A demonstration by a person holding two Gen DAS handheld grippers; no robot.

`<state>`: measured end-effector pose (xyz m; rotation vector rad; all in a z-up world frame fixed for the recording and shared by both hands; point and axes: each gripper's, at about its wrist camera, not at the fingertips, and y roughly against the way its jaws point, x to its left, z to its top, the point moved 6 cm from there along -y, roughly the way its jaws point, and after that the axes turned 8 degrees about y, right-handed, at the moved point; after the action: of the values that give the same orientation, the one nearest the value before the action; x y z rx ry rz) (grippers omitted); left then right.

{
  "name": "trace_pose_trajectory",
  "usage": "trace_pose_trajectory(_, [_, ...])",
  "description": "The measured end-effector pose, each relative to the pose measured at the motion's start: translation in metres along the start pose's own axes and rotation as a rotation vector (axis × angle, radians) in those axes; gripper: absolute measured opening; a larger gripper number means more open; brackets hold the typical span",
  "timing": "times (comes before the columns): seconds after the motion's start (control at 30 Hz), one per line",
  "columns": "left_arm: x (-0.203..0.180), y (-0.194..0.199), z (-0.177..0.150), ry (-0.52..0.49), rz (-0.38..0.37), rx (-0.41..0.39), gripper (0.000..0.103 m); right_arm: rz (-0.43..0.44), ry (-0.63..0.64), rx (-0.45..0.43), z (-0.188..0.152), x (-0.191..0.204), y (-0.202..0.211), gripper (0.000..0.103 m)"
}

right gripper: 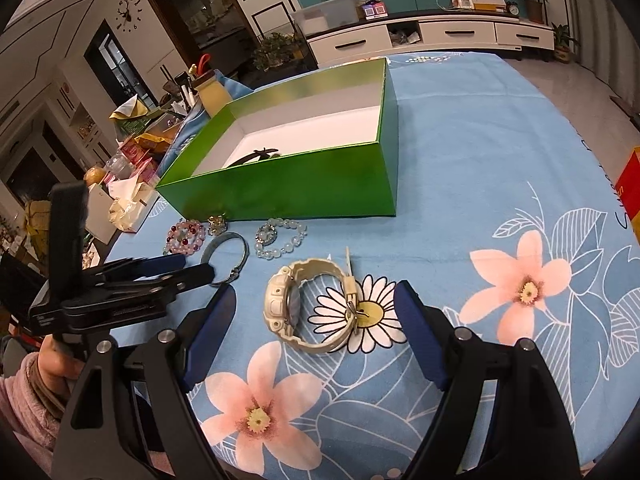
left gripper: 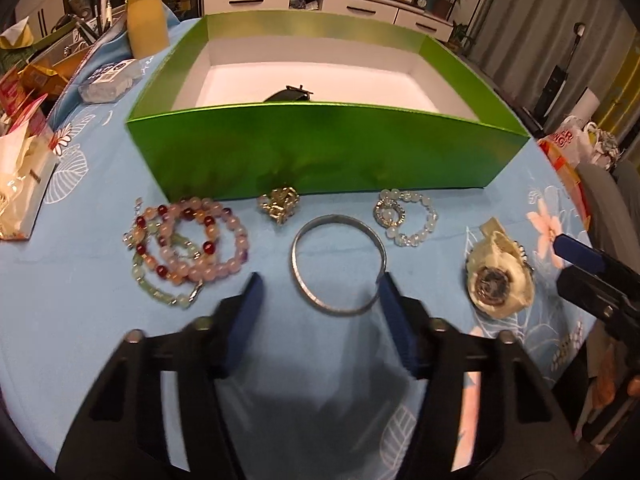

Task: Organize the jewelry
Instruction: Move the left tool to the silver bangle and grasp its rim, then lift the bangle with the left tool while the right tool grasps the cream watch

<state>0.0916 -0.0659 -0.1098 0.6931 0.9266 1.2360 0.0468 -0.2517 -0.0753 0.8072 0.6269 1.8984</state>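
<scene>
A green box (left gripper: 312, 148) with a white inside stands on the blue flowered cloth; a dark item (left gripper: 289, 94) lies in it. In front lie pink and red bead bracelets (left gripper: 188, 240), a gold brooch (left gripper: 279, 203), a silver bangle (left gripper: 338, 264), a clear bead bracelet (left gripper: 406, 216) and a cream watch (left gripper: 498, 276). My left gripper (left gripper: 320, 284) is open, its fingers either side of the bangle's near part. My right gripper (right gripper: 316, 300) is open around the cream watch (right gripper: 308, 304). The box (right gripper: 288, 184) and bangle (right gripper: 224, 256) also show there.
Clutter of packets, tissues and a yellow jar (left gripper: 146, 20) crowds the table's left side. A red box (right gripper: 630, 192) sits at the right edge. The left gripper (right gripper: 120, 292) reaches in beside the right one.
</scene>
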Motion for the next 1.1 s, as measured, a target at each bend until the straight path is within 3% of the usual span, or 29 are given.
trace_pose_trajectory(0.23, [-0.005,-0.009,0.007,-0.043,0.055,-0.014,0.037,-0.001,0.018,-0.003,0.0,0.003,0.0,0.081])
trace_pose_trajectory(0.5, [-0.007,-0.011,0.01,-0.103,0.098,-0.029,0.008,0.0,0.023,-0.02,-0.003,0.006,0.006,0.081])
trace_pose_trajectory(0.6, [-0.009,-0.01,0.007,-0.108,0.091,-0.029,0.003,-0.007,0.02,-0.027,-0.005,0.003,0.011,0.081])
trace_pose_trajectory(0.73, [-0.009,-0.005,0.003,-0.097,0.061,-0.019,0.003,-0.016,0.014,-0.037,-0.006,0.0,0.018,0.081])
trace_pose_trajectory(1.1, [-0.007,0.033,0.008,-0.078,0.001,-0.083,0.003,-0.023,0.016,-0.029,-0.01,0.002,0.021,0.081])
